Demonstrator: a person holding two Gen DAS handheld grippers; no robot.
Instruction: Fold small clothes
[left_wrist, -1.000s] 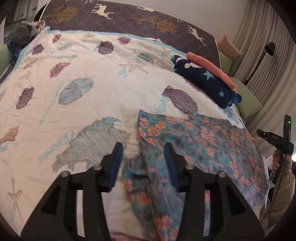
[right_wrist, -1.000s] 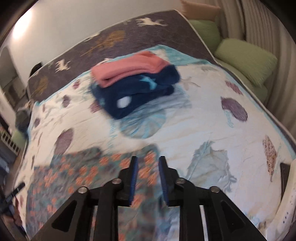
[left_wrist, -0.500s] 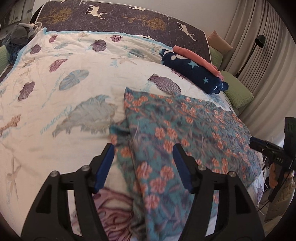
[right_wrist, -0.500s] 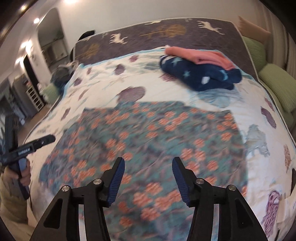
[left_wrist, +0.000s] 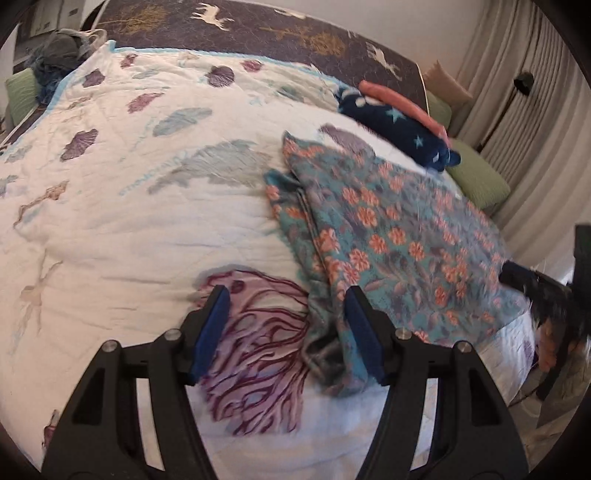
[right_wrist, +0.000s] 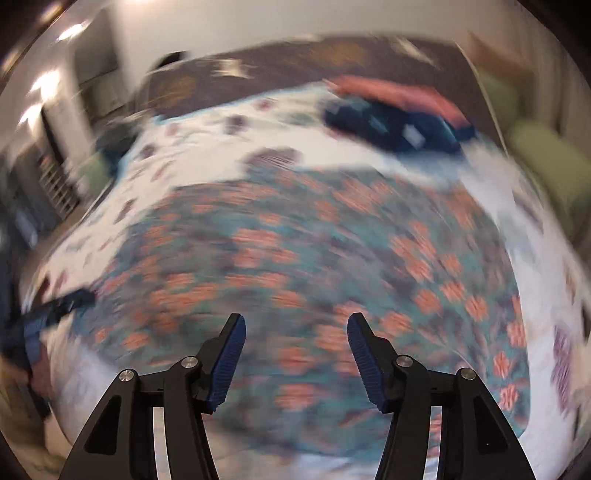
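A teal cloth with orange flowers (left_wrist: 391, 236) lies spread flat on the shell-print quilt (left_wrist: 129, 221), with a doubled edge along its left side. My left gripper (left_wrist: 286, 299) stands open low over the quilt. The cloth's rumpled near-left corner lies loose just inside its right finger (left_wrist: 364, 332), not pinched. In the blurred right wrist view, my right gripper (right_wrist: 295, 321) hovers over the cloth (right_wrist: 314, 258) near its front edge; its jaws are opening and nothing is between them. Each gripper shows at the edge of the other's view: right gripper (left_wrist: 535, 284), left gripper (right_wrist: 55, 306).
A folded navy star garment (left_wrist: 399, 122) with a pink one (left_wrist: 402, 101) on top sits at the far right of the bed. Green pillows (left_wrist: 476, 173) and curtains (left_wrist: 517, 92) lie beyond. A heap of clothes (left_wrist: 59, 48) rests at the far left corner.
Both grippers drew back toward the near edge of the bed. The right gripper's jaws went from nearly shut to wide, and the left's widened. The cloth stays flat.
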